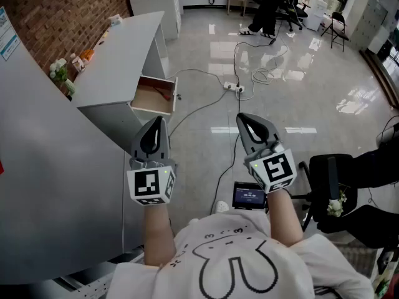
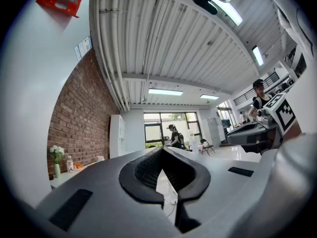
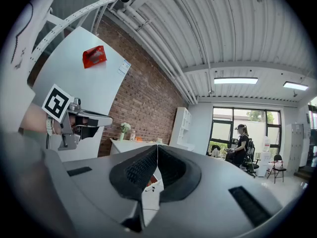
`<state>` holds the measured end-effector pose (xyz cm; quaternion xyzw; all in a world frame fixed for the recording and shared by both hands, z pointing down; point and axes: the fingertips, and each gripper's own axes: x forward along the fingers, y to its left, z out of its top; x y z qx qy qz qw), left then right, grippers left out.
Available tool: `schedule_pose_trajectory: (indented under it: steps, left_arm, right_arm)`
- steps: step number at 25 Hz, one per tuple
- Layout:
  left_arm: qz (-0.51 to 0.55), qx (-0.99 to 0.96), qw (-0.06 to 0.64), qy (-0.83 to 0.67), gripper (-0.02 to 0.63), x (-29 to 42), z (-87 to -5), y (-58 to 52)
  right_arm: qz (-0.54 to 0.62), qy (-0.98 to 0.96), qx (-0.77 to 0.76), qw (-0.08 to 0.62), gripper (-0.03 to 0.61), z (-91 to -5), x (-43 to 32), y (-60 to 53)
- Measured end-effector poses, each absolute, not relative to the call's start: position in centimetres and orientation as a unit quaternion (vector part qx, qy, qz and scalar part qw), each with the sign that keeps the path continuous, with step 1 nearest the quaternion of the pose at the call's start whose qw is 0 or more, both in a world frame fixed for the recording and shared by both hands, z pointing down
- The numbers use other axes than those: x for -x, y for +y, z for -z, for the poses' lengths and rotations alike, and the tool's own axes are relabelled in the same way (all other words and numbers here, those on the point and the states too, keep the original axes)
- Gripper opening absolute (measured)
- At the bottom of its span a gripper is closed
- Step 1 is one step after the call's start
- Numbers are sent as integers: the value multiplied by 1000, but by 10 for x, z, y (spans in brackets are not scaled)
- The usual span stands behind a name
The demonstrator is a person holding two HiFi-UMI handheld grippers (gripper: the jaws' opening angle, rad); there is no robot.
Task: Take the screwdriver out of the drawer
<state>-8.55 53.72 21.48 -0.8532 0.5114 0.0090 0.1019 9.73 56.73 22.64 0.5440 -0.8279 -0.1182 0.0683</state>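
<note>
Figure: approach stance, before the reach. My left tongs (image 1: 161, 121) and right tongs (image 1: 242, 118) are held side by side in front of my chest, roughly level and pointing ahead. Both gripper views show each pair pressed together at the tips with nothing between them. I judge this to be a carrying posture, with the jaws kept closed because there is nothing to take yet.

The drawer (image 1: 149, 109) hangs pulled out from the end of the grey bench (image 1: 118, 61), well ahead of both tongs and a little left of centre. Because it is already open, its inside faces me. A small reddish object on its brown floor is probably the screwdriver (image 1: 163, 93), though it is too small to make out its shape or which way it lies.

The left tongs sit nearer the drawer's line, so they seem the natural pair to go in. They would have to spread before dropping over the handle. Cables (image 1: 206, 104) and a power strip (image 1: 234, 87) cross the floor (image 1: 299, 92) between me and the drawer, so I need to step with care.
</note>
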Motion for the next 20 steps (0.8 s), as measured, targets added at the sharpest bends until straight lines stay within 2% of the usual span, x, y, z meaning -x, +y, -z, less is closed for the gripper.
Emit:
schedule_pose_trajectory:
  steps: [10, 20]
  left_arm:
    - [2, 854, 86, 513, 9, 36, -234, 491]
    - [14, 841, 61, 538, 9, 41, -259, 453]
  right_arm:
    - [92, -832, -542, 70, 18, -252, -145, 515]
    - [71, -847, -521, 76, 20, -275, -145, 468]
